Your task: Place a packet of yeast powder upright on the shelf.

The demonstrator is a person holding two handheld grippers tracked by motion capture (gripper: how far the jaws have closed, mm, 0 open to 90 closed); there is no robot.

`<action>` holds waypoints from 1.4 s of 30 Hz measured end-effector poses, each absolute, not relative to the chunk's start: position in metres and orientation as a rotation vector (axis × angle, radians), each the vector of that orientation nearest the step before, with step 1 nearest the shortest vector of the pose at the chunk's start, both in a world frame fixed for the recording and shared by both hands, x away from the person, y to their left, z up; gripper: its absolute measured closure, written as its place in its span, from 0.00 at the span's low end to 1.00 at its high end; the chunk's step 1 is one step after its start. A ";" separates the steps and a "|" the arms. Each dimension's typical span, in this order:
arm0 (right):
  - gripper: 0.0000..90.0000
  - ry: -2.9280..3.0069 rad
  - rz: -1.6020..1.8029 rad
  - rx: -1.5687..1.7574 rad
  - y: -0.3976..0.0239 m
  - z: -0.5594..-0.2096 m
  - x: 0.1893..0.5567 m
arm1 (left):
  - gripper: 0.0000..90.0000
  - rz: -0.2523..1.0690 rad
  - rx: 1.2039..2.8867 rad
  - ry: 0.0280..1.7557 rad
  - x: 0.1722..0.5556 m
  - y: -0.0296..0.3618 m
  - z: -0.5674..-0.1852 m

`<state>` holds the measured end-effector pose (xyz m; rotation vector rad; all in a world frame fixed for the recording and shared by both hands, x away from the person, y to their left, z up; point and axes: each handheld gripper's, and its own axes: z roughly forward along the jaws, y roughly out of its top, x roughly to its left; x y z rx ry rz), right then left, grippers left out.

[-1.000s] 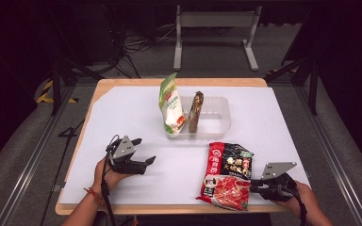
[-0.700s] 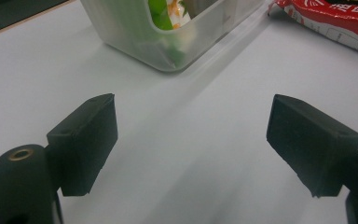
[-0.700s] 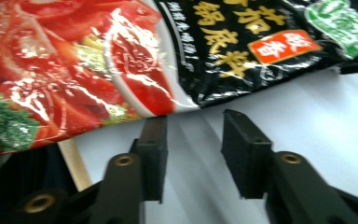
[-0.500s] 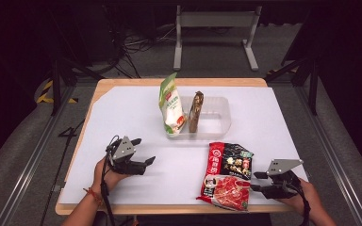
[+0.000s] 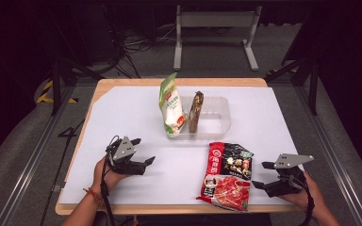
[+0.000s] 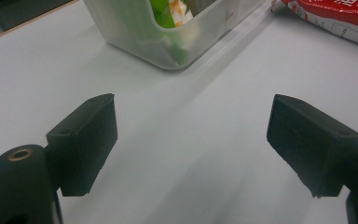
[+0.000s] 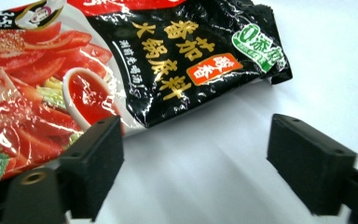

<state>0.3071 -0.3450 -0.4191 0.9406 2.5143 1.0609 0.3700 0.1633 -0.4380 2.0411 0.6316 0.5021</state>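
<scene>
Right gripper point(image 5: 262, 174) at 5 o'clock, jaws just opened wide and off the red-and-black sauce packet point(image 5: 227, 175) it pinched earlier, packet now flat on the white mat point(image 5: 122, 113) at 6; left gripper point(image 5: 148, 164) at 8 gaping, empty, unmoved; clear tray point(image 5: 217, 117) beyond, centre.

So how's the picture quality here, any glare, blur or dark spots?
High view: the white table is evenly lit, its surroundings nearly black. Right gripper view: the red and black sauce packet is sharp with small glossy highlights; the near jaws look soft. Left gripper view: the clear plastic tub is slightly blurred, with soft shadows.
</scene>
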 end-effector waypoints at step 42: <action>0.28 2.449 1.246 1.270 -0.325 -0.435 0.407 | 0.19 0.531 2.050 0.621 0.366 0.163 -0.438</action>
